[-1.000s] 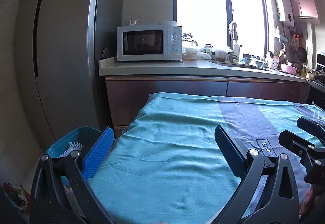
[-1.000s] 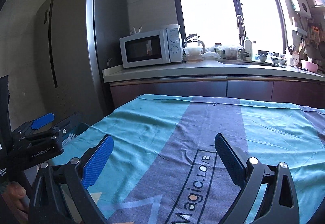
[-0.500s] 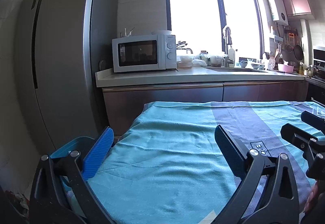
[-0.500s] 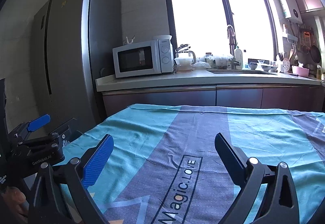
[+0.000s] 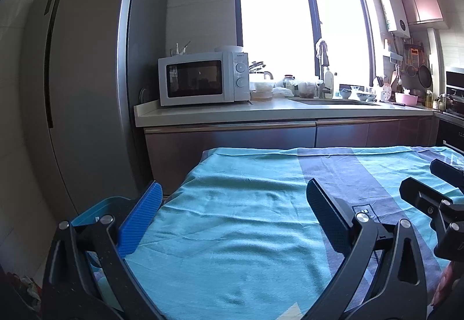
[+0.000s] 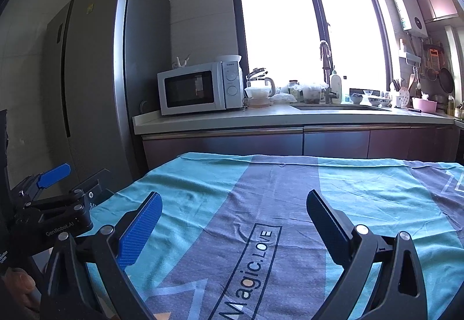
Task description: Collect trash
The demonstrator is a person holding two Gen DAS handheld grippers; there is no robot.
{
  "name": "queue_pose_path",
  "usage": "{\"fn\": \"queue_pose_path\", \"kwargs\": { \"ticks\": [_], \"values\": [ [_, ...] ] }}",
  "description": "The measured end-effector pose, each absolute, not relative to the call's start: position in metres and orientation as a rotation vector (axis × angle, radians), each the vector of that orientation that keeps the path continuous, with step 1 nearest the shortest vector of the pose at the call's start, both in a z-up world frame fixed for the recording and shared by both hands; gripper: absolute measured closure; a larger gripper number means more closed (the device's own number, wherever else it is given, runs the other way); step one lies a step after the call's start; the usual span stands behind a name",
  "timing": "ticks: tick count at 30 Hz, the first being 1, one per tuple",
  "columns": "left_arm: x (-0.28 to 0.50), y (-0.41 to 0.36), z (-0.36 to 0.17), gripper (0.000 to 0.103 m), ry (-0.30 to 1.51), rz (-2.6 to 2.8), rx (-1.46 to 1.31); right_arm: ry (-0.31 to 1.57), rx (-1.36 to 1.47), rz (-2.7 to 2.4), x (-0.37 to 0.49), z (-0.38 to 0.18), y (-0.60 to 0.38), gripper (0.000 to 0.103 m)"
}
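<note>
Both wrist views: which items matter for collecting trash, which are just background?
Job:
- blue bin, beside the table's left edge
- left hand-held gripper, open, empty
- right hand-held gripper, open, empty
No trash shows on the cloth.

Background:
- tablecloth
- microwave
- fridge
- counter with jars, bowls
- pink bowl

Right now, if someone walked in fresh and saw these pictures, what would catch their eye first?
Probably the teal and grey cloth spread over the table in the foreground, printed with "Magic.LOVE". Behind it, the blown-out bright window glares above the counter, with a white microwave to its left beside the tall steel fridge. Both the left gripper and right gripper are open, holding nothing.
</note>
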State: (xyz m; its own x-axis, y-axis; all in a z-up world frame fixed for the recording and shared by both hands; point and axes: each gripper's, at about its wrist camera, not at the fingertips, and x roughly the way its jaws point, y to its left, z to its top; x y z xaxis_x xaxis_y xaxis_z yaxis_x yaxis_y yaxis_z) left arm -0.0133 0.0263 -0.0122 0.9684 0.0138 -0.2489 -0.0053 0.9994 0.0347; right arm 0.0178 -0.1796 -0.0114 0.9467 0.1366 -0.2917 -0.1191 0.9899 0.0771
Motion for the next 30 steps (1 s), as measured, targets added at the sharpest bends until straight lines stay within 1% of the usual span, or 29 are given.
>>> {"fn": "queue_pose_path", "kwargs": {
  "ticks": [30],
  "values": [
    [-0.0104, 0.0249, -0.0135, 0.005, 0.251, -0.002, 0.035, 0.309, 0.066, 0.123, 0.0172, -0.0115, -0.1807, 0.007]
  ]
}}
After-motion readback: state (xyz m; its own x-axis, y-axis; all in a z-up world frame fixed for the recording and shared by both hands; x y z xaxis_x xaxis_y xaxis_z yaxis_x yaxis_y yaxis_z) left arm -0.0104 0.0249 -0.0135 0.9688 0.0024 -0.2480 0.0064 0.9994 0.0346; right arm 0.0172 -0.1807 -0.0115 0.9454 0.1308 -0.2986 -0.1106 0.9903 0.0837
